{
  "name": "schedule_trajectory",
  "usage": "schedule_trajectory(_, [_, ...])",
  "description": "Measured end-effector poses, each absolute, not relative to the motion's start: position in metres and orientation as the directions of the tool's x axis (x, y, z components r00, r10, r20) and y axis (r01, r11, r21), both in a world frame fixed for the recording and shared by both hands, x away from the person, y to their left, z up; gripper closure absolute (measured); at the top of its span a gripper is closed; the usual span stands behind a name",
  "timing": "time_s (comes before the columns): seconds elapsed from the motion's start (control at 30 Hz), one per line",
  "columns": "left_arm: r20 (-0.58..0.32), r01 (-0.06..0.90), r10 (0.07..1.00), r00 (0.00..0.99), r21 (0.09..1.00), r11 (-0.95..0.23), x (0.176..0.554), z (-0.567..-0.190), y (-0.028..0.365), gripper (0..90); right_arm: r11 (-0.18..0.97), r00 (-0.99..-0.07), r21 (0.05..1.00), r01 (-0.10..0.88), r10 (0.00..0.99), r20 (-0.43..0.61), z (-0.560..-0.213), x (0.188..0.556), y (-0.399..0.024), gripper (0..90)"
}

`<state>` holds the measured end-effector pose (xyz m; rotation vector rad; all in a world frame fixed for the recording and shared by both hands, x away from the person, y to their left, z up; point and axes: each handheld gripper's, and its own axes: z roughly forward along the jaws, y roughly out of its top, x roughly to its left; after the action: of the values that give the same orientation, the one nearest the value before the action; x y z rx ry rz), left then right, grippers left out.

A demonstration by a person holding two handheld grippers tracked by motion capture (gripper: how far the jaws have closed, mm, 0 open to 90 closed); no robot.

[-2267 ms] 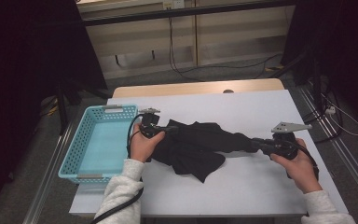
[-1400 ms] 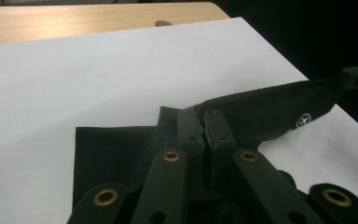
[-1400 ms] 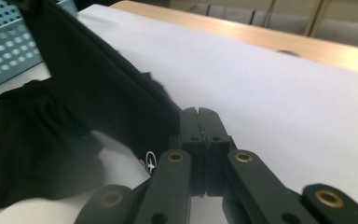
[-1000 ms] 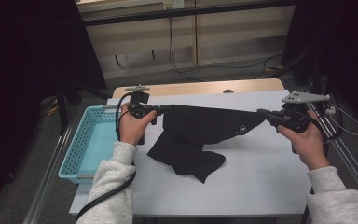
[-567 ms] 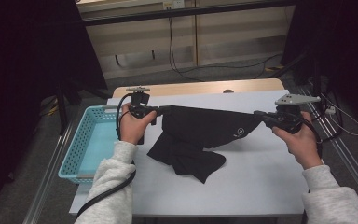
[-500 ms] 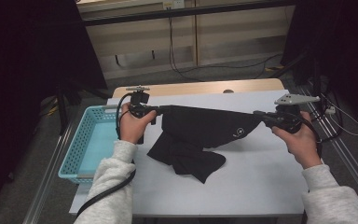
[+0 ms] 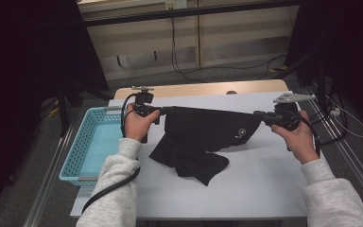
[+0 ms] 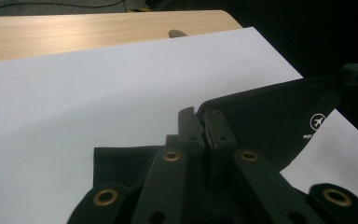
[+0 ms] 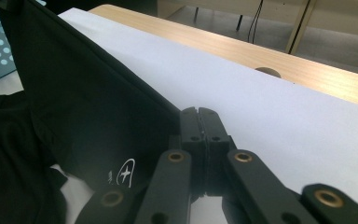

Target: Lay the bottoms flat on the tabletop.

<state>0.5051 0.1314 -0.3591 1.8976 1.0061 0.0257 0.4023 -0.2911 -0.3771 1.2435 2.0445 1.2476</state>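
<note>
One black garment (image 7: 203,135) hangs stretched between two grippers above the white bench (image 7: 260,179). The left gripper (image 7: 159,111) is clamped on the garment's left top corner, and the right gripper (image 7: 261,115) is clamped on its right top corner, so the upper edge runs nearly straight from one to the other. In the left gripper view the two black jaws stand pressed together with the cloth's edge pinched between them; the right gripper view shows the same, jaws closed tight on the fabric's corner.

The lower part of the garment sags down and lies crumpled on the bench, toward the near left of the middle, while the upper part is held off the surface. One small white round logo (image 7: 239,134) with fine lettering beside it sits near the garment's lower right; it also shows in both gripper views.

One light blue basket (image 7: 82,146) with perforated walls stands at the left edge of the bench, just left of the left hand (image 7: 137,125). The right hand (image 7: 298,137) holds its gripper near the bench's right edge. Both forearms wear light grey sleeves (image 7: 111,194). A strip of bare wood (image 7: 203,89) runs along the far edge of the bench.
</note>
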Motion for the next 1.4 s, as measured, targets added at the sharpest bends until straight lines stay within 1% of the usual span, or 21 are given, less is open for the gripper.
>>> schedule_trajectory(0.17, [-0.392, 0.648, 0.654, 0.647, 0.735, -0.199, 0.525, -0.360, 0.128, 87.3, 0.169, -0.489, 0.862, 0.478, 0.866, 0.101, -0.380, 0.422, -0.296, 90.0])
schedule_trajectory(0.23, [-0.366, 0.631, 0.671, 0.645, 0.750, -0.197, 0.536, -0.352, 0.122, 87.3, 0.165, -0.466, 0.862, 0.480, 0.880, 0.091, -0.375, 0.439, -0.294, 90.0])
schedule_trajectory(0.27, [-0.348, 0.616, 0.681, 0.645, 0.764, -0.193, 0.543, -0.346, 0.119, 87.3, 0.156, -0.437, 0.871, 0.467, 0.896, 0.074, -0.369, 0.450, -0.293, 90.0])
schedule_trajectory(0.3, [-0.334, 0.597, 0.692, 0.640, 0.783, -0.175, 0.551, -0.340, 0.116, 87.3, 0.123, -0.401, 0.886, 0.447, 0.913, 0.076, -0.361, 0.462, -0.292, 90.0])
schedule_trajectory(0.33, [-0.338, 0.588, 0.702, 0.627, 0.796, -0.142, 0.557, -0.337, 0.113, 86.8, 0.077, -0.353, 0.905, 0.418, 0.932, 0.084, -0.353, 0.473, -0.292, 89.4])
schedule_trajectory(0.37, [-0.342, 0.594, 0.716, 0.609, 0.795, -0.125, 0.562, -0.336, 0.111, 84.7, 0.037, -0.317, 0.924, 0.381, 0.944, 0.092, -0.348, 0.483, -0.290, 85.1])
schedule_trajectory(0.4, [-0.324, 0.588, 0.734, 0.597, 0.799, -0.126, 0.565, -0.337, 0.108, 73.9, 0.010, -0.295, 0.928, 0.371, 0.949, 0.108, -0.346, 0.491, -0.286, 70.8])
schedule_trajectory(0.43, [-0.296, 0.573, 0.749, 0.592, 0.809, -0.133, 0.565, -0.341, 0.106, 57.4, 0.006, -0.255, 0.925, 0.379, 0.962, 0.098, -0.345, 0.494, -0.282, 58.1])
schedule_trajectory(0.47, [-0.276, 0.574, 0.759, 0.590, 0.805, -0.154, 0.562, -0.344, 0.104, 46.7, 0.015, -0.253, 0.918, 0.395, 0.963, 0.093, -0.346, 0.494, -0.279, 59.3])
schedule_trajectory(0.5, [-0.277, 0.581, 0.752, 0.599, 0.796, -0.169, 0.558, -0.349, 0.102, 42.0, 0.029, -0.285, 0.913, 0.407, 0.954, 0.097, -0.350, 0.491, -0.276, 57.9])
schedule_trajectory(0.57, [-0.261, 0.568, 0.739, 0.620, 0.800, -0.194, 0.548, -0.359, 0.099, 34.8, 0.072, -0.310, 0.902, 0.427, 0.948, 0.071, -0.362, 0.478, -0.271, 48.5])
schedule_trajectory(0.63, [-0.261, 0.573, 0.726, 0.636, 0.790, -0.217, 0.536, -0.370, 0.098, 25.5, 0.126, -0.345, 0.873, 0.471, 0.937, 0.051, -0.376, 0.464, -0.269, 43.1])
schedule_trajectory(0.7, [-0.251, 0.557, 0.714, 0.654, 0.798, -0.230, 0.523, -0.378, 0.098, 25.0, 0.158, -0.366, 0.853, 0.497, 0.930, 0.041, -0.389, 0.449, -0.268, 39.9])
schedule_trajectory(0.77, [-0.251, 0.561, 0.705, 0.664, 0.791, -0.247, 0.512, -0.385, 0.099, 21.7, 0.200, -0.395, 0.838, 0.508, 0.919, 0.020, -0.400, 0.432, -0.265, 35.9])
schedule_trajectory(0.83, [-0.247, 0.559, 0.698, 0.673, 0.787, -0.260, 0.501, -0.392, 0.101, 21.0, 0.221, -0.414, 0.826, 0.519, 0.910, 0.016, -0.410, 0.416, -0.262, 34.5])
schedule_trajectory(0.9, [-0.240, 0.556, 0.693, 0.680, 0.784, -0.275, 0.490, -0.399, 0.102, 19.4, 0.237, -0.434, 0.820, 0.521, 0.901, 0.015, -0.419, 0.401, -0.258, 32.6])
schedule_trajectory(0.97, [-0.236, 0.554, 0.684, 0.690, 0.781, -0.289, 0.480, -0.405, 0.103, 18.9, 0.248, -0.433, 0.811, 0.530, 0.901, 0.008, -0.427, 0.388, -0.255, 29.6])
schedule_trajectory(1.07, [-0.223, 0.542, 0.665, 0.713, 0.778, -0.320, 0.466, -0.413, 0.105, 17.5, 0.239, -0.447, 0.810, 0.536, 0.894, 0.033, -0.437, 0.371, -0.250, 29.3])
schedule_trajectory(1.17, [-0.217, 0.535, 0.658, 0.721, 0.778, -0.331, 0.455, -0.421, 0.107, 17.0, 0.267, -0.468, 0.802, 0.534, 0.884, 0.017, -0.443, 0.357, -0.245, 28.7])
schedule_trajectory(1.23, [-0.216, 0.532, 0.652, 0.727, 0.777, -0.336, 0.448, -0.425, 0.107, 16.7, 0.262, -0.468, 0.805, 0.532, 0.883, 0.023, -0.447, 0.350, -0.243, 27.9])
schedule_trajectory(1.4, [-0.192, 0.509, 0.630, 0.753, 0.777, -0.371, 0.438, -0.430, 0.104, 16.6, 0.275, -0.476, 0.795, 0.541, 0.879, 0.020, -0.455, 0.343, -0.239, 26.1])
